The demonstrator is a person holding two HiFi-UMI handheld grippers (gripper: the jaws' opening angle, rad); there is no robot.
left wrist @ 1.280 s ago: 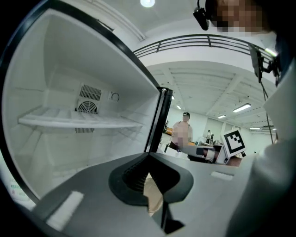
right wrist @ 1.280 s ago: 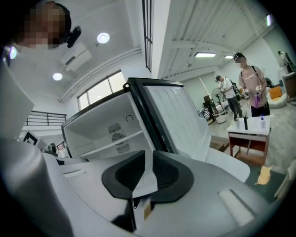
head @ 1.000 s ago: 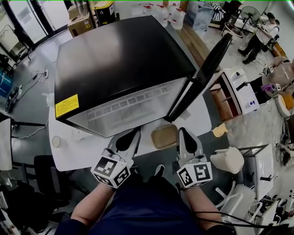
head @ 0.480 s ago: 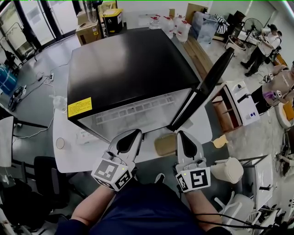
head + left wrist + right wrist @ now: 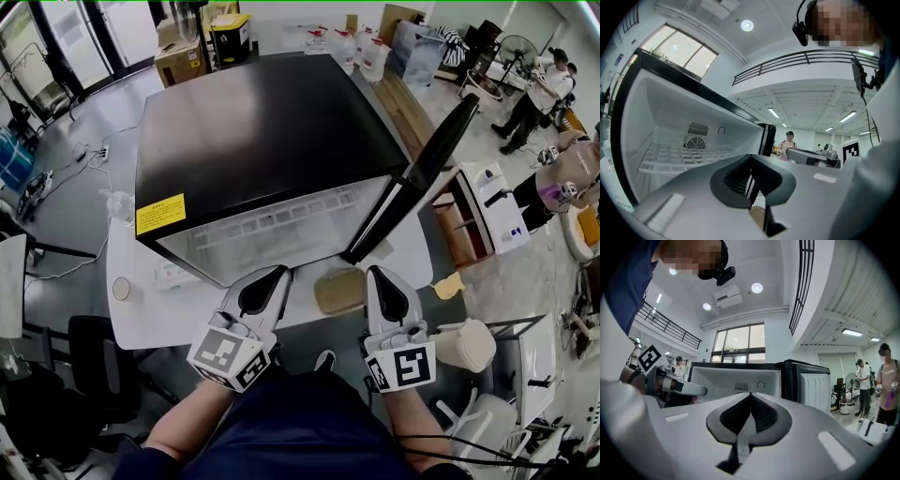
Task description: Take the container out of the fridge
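Container near table edge

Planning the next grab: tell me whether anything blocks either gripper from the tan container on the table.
Nothing visible does. The tan container lies on the white table between the left gripper and right gripper, both shut, before the open fridge.
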